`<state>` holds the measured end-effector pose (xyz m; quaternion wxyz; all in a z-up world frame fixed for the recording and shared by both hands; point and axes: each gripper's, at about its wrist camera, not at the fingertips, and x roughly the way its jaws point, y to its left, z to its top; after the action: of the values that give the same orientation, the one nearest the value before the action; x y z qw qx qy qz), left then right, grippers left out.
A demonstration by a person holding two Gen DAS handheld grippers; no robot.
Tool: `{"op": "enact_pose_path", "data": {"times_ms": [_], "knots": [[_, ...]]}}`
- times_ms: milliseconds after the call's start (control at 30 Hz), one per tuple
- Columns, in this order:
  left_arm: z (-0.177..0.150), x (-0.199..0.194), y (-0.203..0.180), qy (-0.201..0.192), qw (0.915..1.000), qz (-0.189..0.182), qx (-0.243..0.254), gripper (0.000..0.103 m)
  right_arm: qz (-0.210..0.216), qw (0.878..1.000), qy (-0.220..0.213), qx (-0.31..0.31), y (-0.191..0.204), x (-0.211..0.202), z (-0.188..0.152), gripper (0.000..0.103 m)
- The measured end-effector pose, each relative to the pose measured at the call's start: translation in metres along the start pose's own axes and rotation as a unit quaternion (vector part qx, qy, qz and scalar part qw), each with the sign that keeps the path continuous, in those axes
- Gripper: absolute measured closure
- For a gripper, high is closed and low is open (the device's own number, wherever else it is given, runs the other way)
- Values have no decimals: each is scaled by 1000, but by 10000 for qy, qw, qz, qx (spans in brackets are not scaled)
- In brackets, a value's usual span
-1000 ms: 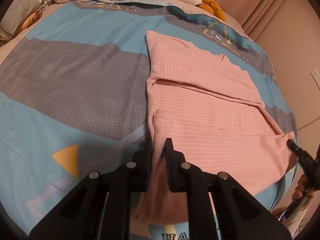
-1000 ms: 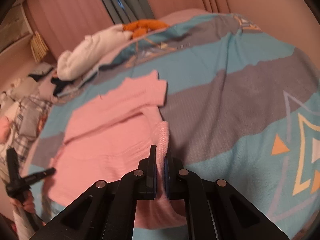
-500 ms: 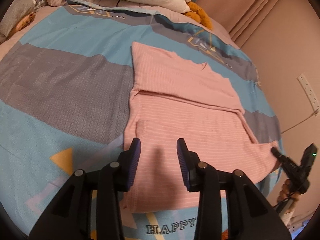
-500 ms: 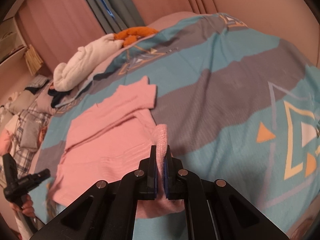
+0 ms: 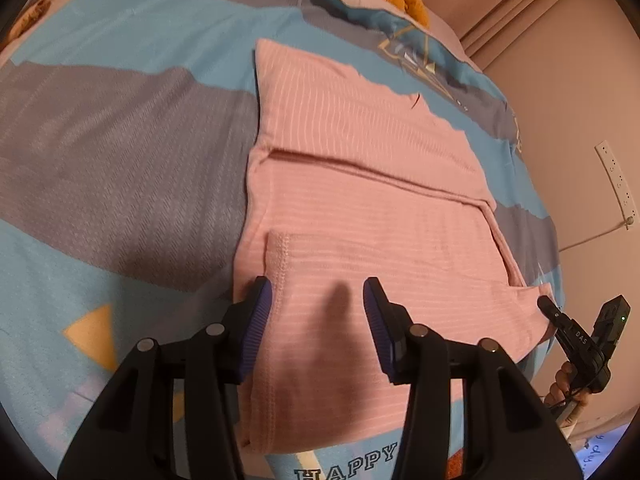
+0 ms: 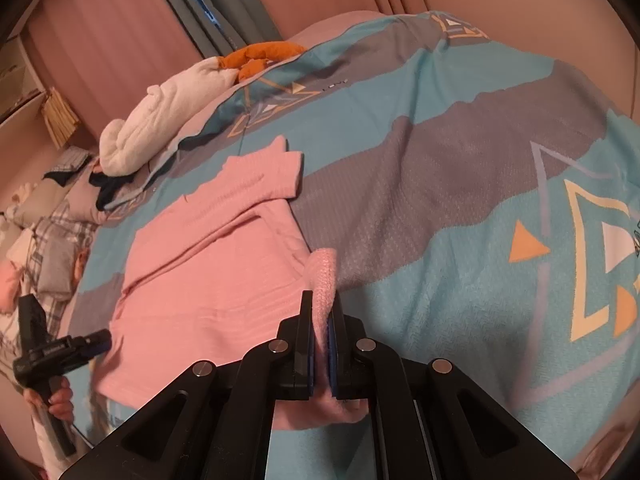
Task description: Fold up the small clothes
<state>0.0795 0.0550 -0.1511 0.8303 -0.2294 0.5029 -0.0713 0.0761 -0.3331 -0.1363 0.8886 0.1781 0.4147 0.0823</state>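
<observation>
A pink ribbed top (image 5: 360,208) lies flat on the bed, one sleeve folded across its body. My left gripper (image 5: 318,300) is open and empty, hovering just above the top's near hem edge. In the right wrist view the same pink top (image 6: 208,248) spreads to the left. My right gripper (image 6: 320,312) is shut on the top's ribbed cuff (image 6: 322,276), which bunches up between the pads and is lifted off the cover. Each gripper shows at the edge of the other's view: the right one (image 5: 576,336) and the left one (image 6: 60,352).
The bed has a blue and grey cover (image 5: 120,160) with orange triangles. At the head lie a white garment (image 6: 160,128), an orange plush (image 6: 260,56) and plaid pillows (image 6: 52,248). A wall with a power strip (image 5: 616,180) is at the right.
My left gripper has opened and let go of the top's hem, then moved in lower over it. My right gripper has kept its hold on the cuff and drawn slightly back.
</observation>
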Motion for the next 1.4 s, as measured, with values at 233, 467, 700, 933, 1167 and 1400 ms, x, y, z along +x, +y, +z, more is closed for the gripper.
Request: {"op": "enact_pose_path", "data": {"times_ms": [233, 467, 700, 933, 1167, 1400], "knots": [[-3, -1, 5, 97, 9999, 16, -22, 56, -13, 10000, 17, -15, 0, 1, -2, 97], [-6, -2, 15, 264, 9990, -309, -177, 58, -91, 9999, 101, -78, -1, 4, -3, 97], [-7, 1, 12, 532, 9976, -408, -186, 59, -89, 9999, 89, -99, -1, 2, -4, 97], [-13, -6, 19, 808, 9939, -639, -380, 58, -113, 9998, 114, -86, -1, 2, -5, 97], [-24, -17, 19, 978, 9912, -782, -419, 58, -110, 9998, 115, -89, -1, 2, -6, 97], [-17, -1, 17, 1083, 9873, -1032, -529, 59, -96, 9998, 101, -110, 0, 3, -7, 97]]}}
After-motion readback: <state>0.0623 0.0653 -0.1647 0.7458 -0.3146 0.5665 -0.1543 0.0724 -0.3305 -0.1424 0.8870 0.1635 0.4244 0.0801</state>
